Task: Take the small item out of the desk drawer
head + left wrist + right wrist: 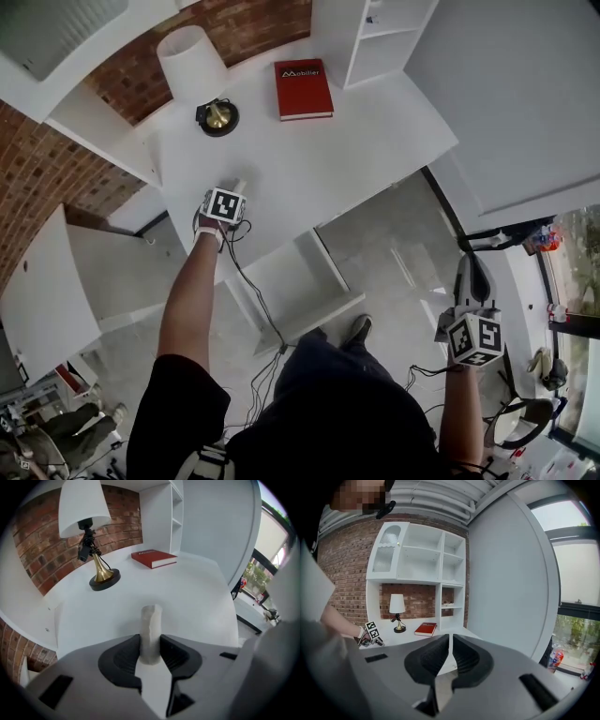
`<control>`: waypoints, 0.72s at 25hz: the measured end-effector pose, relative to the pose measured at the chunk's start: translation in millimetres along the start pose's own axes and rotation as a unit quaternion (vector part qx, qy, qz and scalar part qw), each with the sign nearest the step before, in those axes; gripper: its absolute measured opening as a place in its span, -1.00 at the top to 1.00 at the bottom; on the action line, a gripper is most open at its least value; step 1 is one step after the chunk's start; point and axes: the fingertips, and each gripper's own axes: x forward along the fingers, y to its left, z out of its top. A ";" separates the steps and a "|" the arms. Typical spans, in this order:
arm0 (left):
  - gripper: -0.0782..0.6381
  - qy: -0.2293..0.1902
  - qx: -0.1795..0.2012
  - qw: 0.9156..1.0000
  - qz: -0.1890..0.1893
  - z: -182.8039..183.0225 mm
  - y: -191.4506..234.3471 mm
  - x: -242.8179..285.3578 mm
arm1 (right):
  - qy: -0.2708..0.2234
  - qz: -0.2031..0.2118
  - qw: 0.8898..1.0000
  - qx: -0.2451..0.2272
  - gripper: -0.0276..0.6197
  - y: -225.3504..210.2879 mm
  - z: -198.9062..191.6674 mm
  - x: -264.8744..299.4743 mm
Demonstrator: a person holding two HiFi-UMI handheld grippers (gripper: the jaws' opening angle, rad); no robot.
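Observation:
A small whitish, stick-like item [151, 623] stands upright between the jaws of my left gripper [151, 651], whose pads press on it from both sides. In the head view the left gripper [234, 193] hovers just over the front left part of the white desk [319, 159], the small item [240, 185] poking out past its tips. The white desk drawer [281, 281] stands pulled open below the desk edge; I see nothing in it. My right gripper [467, 272] hangs far to the right, away from the desk, with its jaws [451, 656] together and nothing between them.
A lamp with a white shade [192, 58] and brass base [218, 116] stands at the desk's back left. A red book [303, 89] lies beside a white shelf unit [375, 37]. A white cabinet door [47, 291] hangs open at the left. A cable [258, 309] trails down from the left gripper.

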 end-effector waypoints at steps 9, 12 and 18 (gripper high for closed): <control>0.29 -0.009 0.001 1.000 0.018 6.4 5.4 -4.9 | -0.004 0.000 1.000 0.004 0.84 1.6 2.2 -4.3; 0.27 -0.038 -0.010 0.999 0.018 12.7 3.5 -19.0 | -0.010 0.002 1.000 0.007 0.84 -1.1 1.6 -7.3; 0.26 -0.121 -0.039 0.991 0.040 29.3 1.8 -82.3 | -0.030 0.022 0.999 0.005 0.84 1.0 13.1 -6.9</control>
